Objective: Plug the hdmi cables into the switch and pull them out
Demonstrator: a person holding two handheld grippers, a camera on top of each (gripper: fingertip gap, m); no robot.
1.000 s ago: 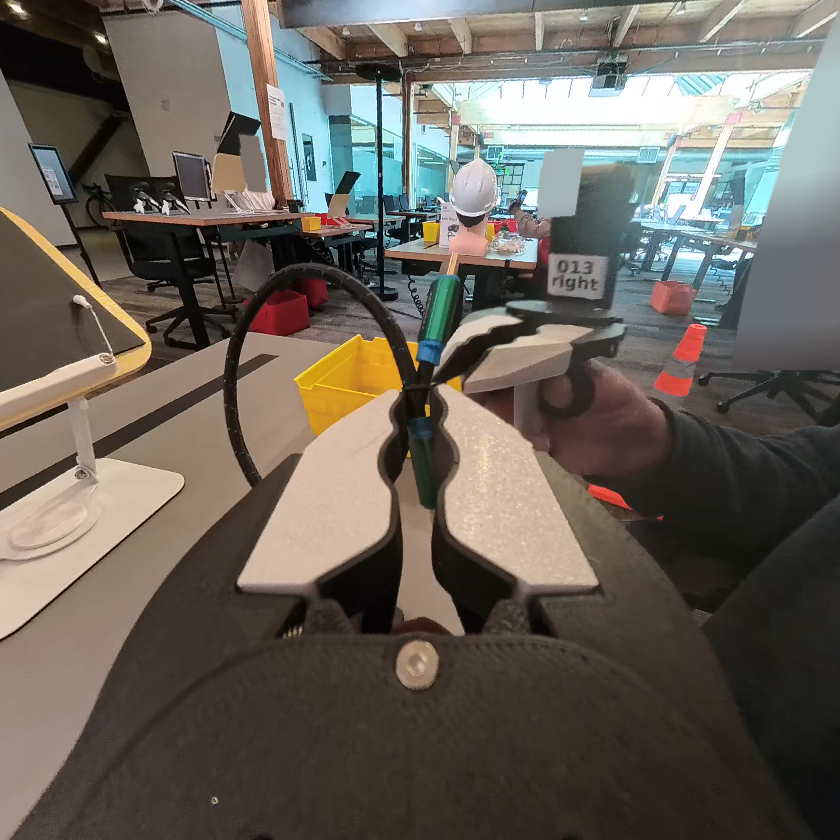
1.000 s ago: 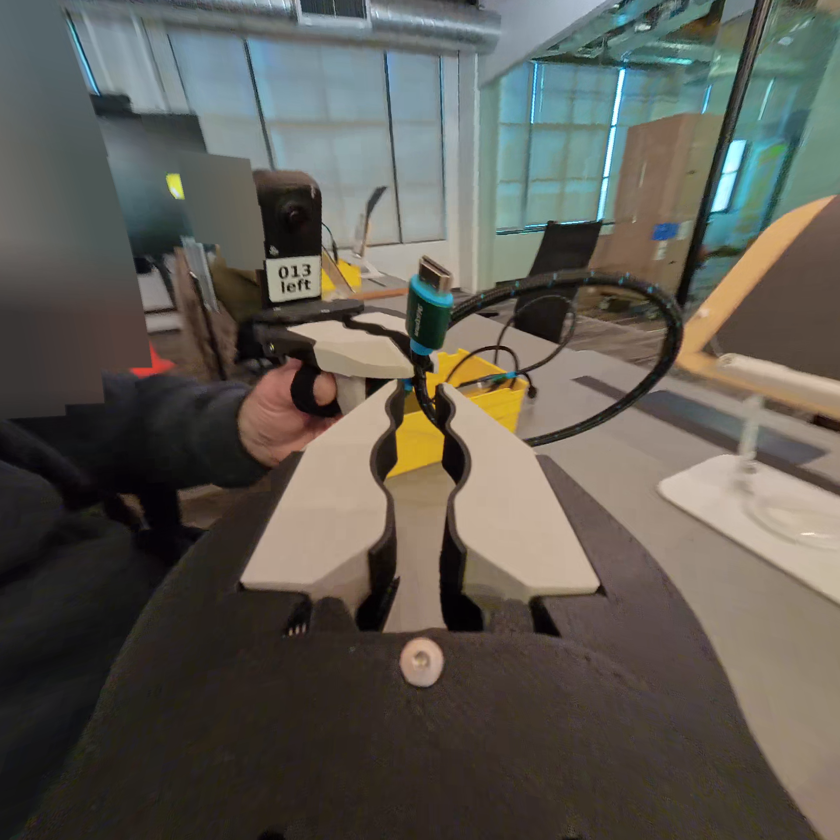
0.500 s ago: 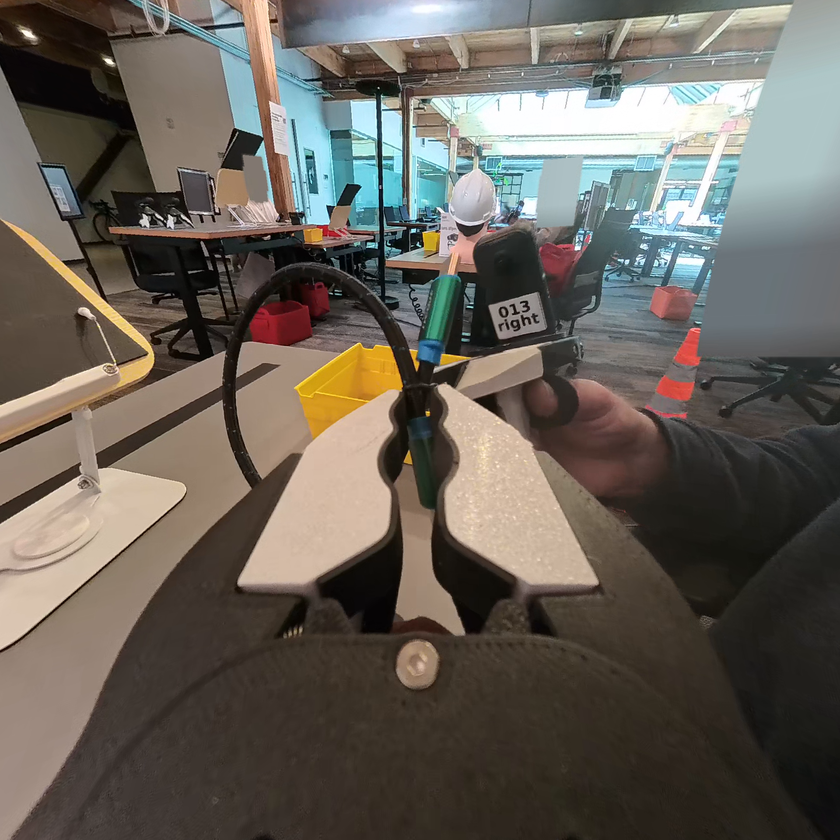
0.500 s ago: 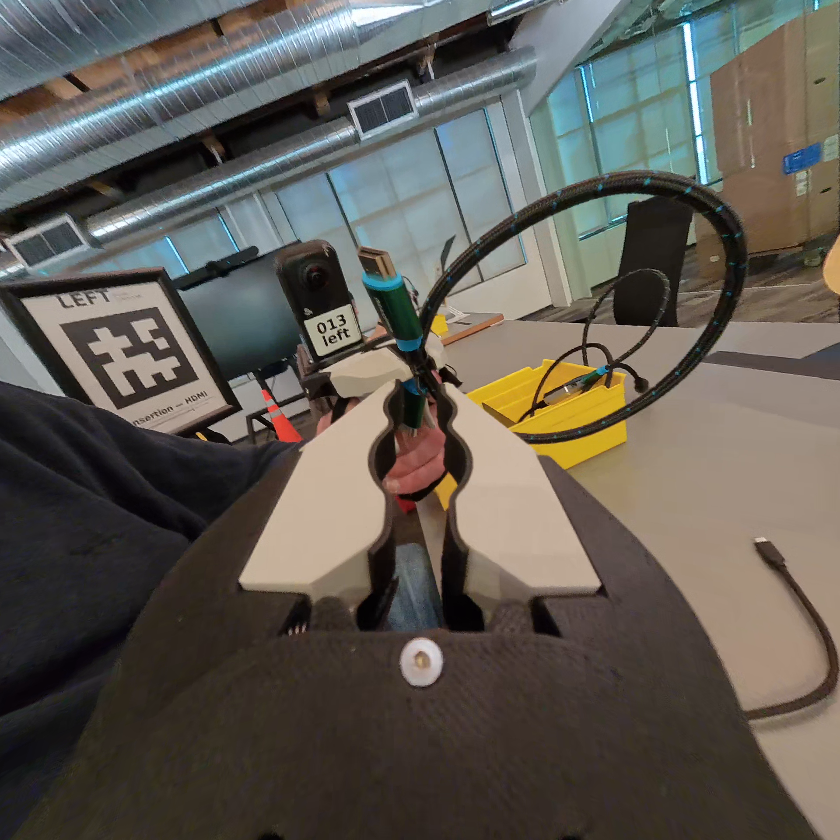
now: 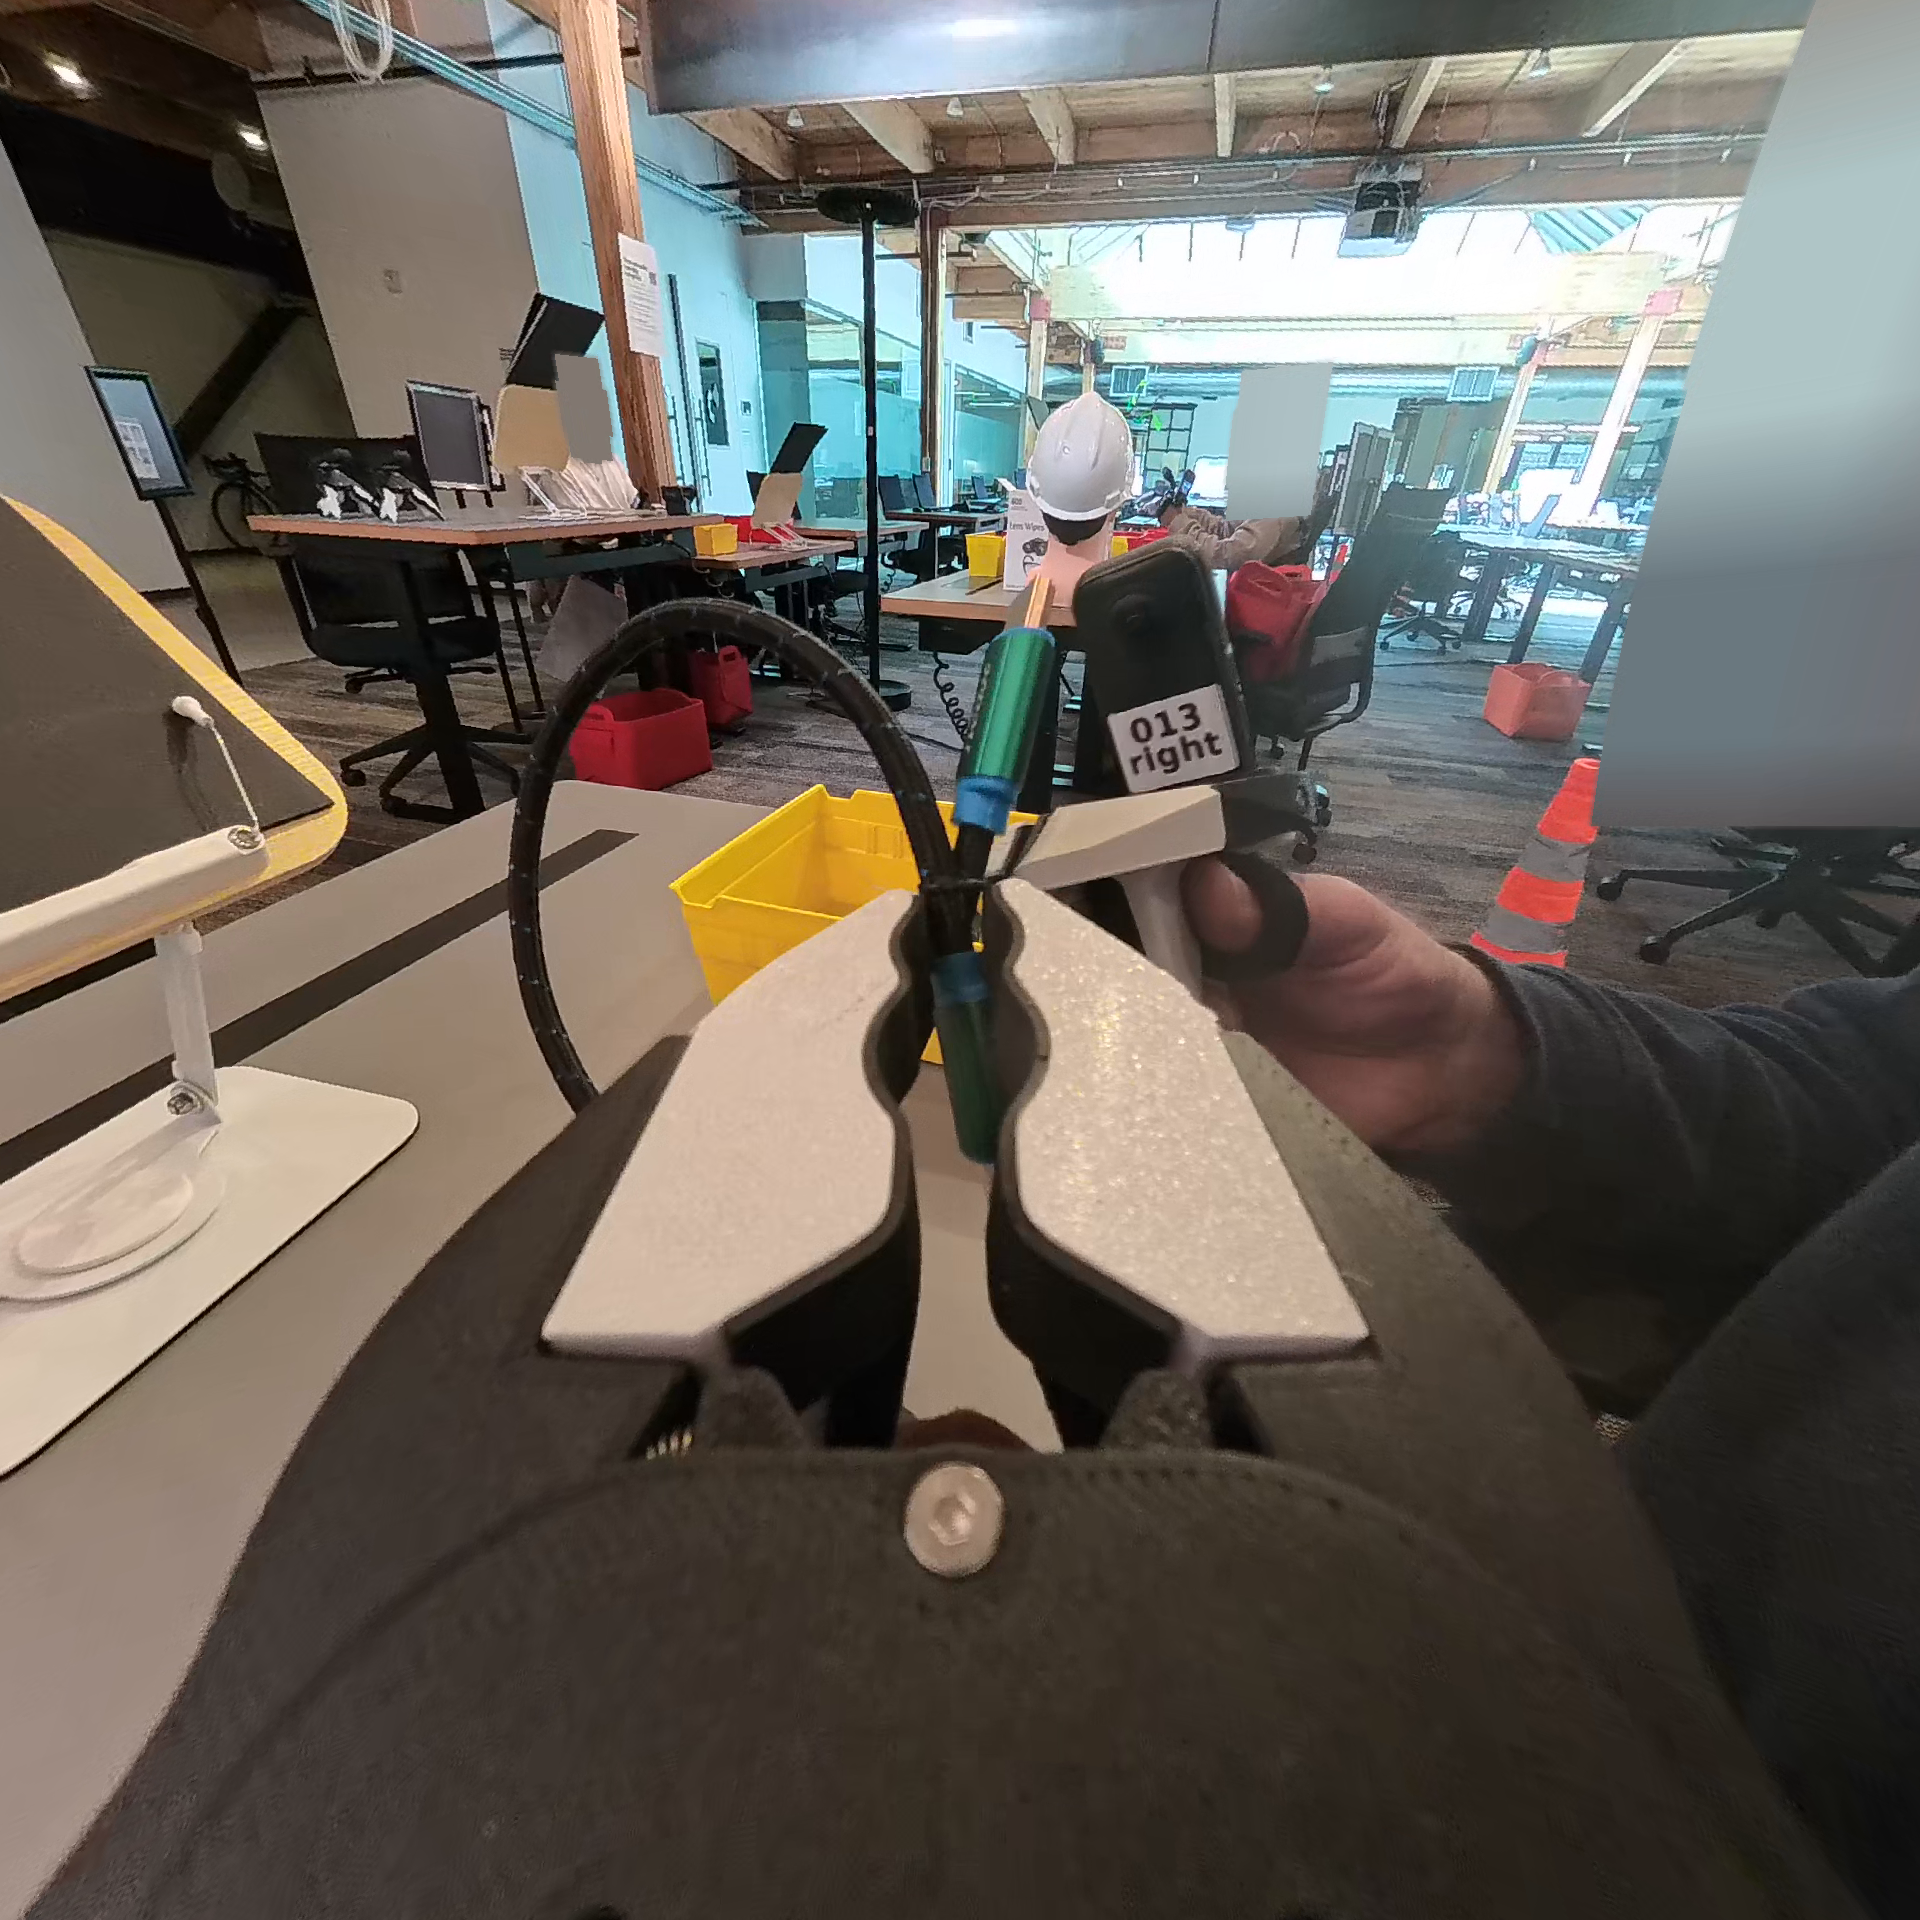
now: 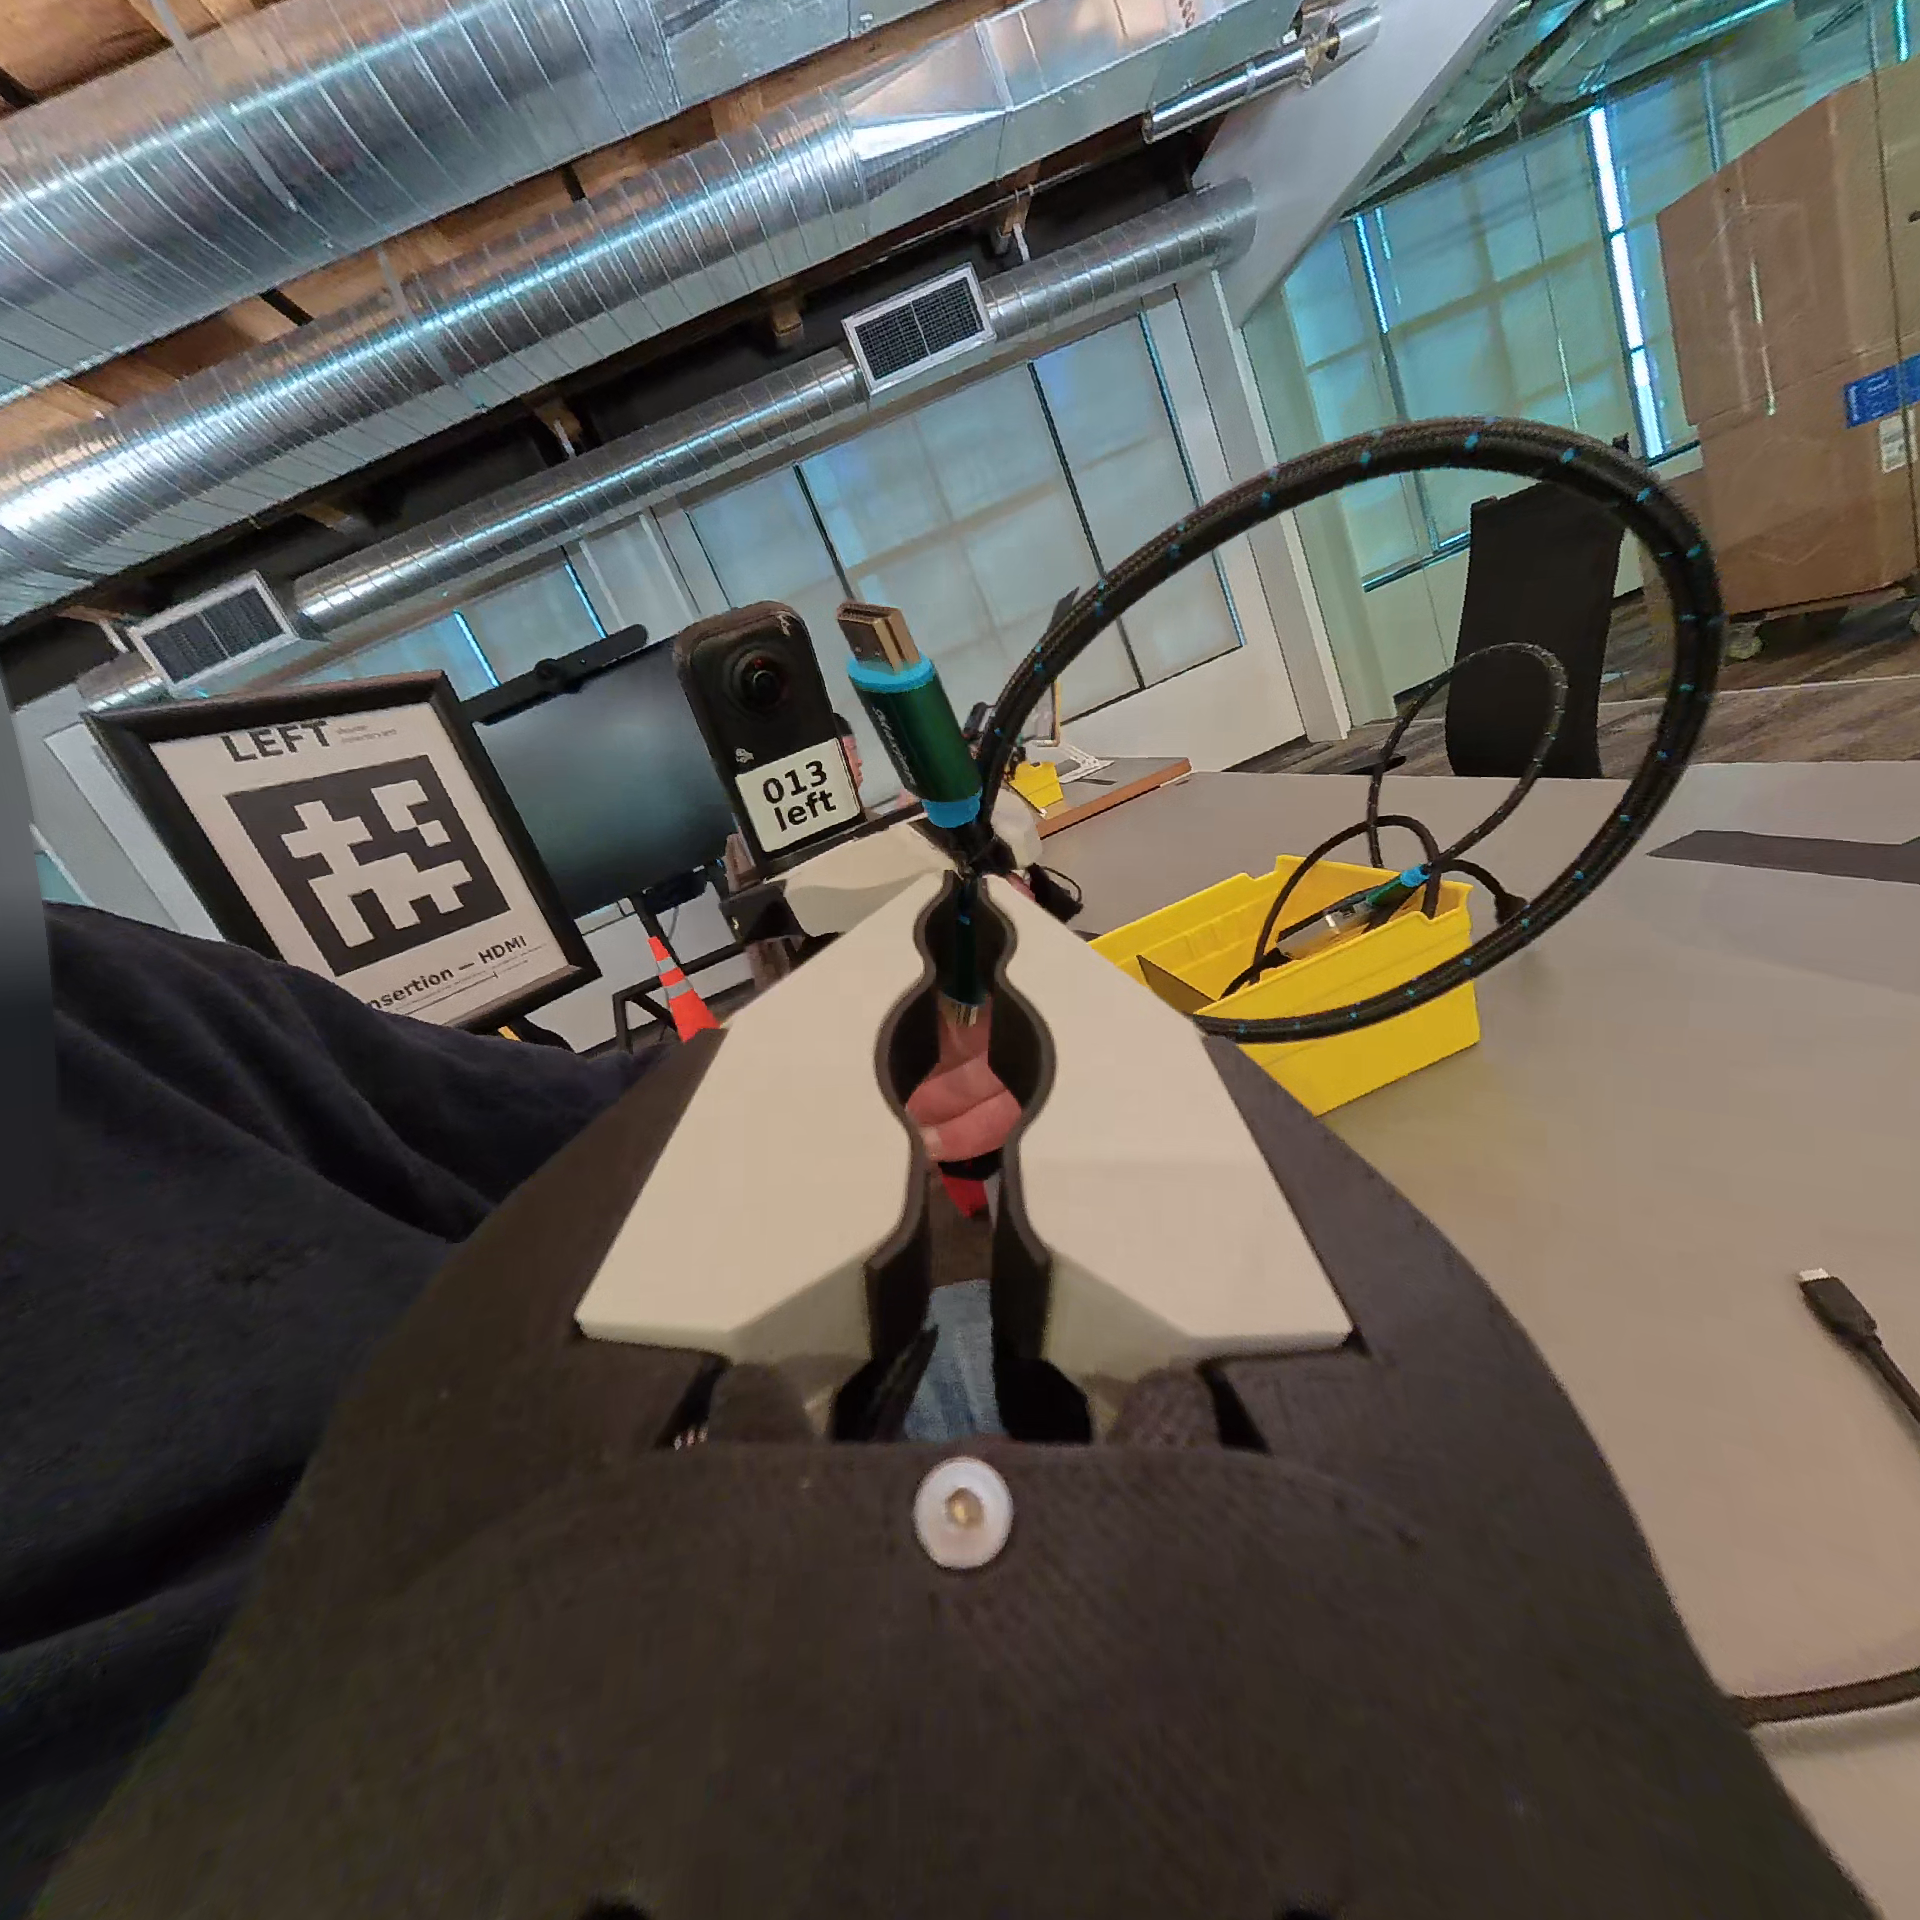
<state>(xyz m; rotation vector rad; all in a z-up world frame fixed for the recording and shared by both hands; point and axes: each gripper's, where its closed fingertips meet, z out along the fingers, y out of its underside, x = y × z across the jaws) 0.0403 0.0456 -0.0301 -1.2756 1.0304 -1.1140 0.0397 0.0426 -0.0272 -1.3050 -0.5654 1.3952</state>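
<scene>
Left gripper [image 5: 951,914]: white fingers clenched at the tips on the braided black HDMI cable [image 5: 540,831], right where the cable crosses itself. Below the pinch, the lower green metal plug [image 5: 966,1060] with a blue collar hangs in the scalloped gap between the fingers. Above it, the upper green metal plug [image 5: 1010,717] stands tilted, gold tip upward. The rest of the cable arcs out in one loop to the left of the fingers.

Right gripper [image 6: 961,894]: fingers likewise closed on the same crossing, from the opposite side. In its own view the upper green metal plug [image 6: 914,732] leans up and left, the lower green metal plug [image 6: 964,971] sits inside the finger gap, and the braided black HDMI cable [image 6: 1662,727] loops out to the right. In the left wrist view the right gripper [image 5: 1039,844] meets the cable tip to tip with the left one, held by a hand [image 5: 1351,997] in a dark sleeve.

Whole bundle held in the air above the grey table [image 5: 312,1299]. Just behind it, a yellow plastic bin [image 6: 1382,1029] on the table with more black cables inside. A white tablet stand [image 5: 260,1164] sits on the table's left; a loose thin black cable [image 6: 1844,1320] lies flat near the right gripper
</scene>
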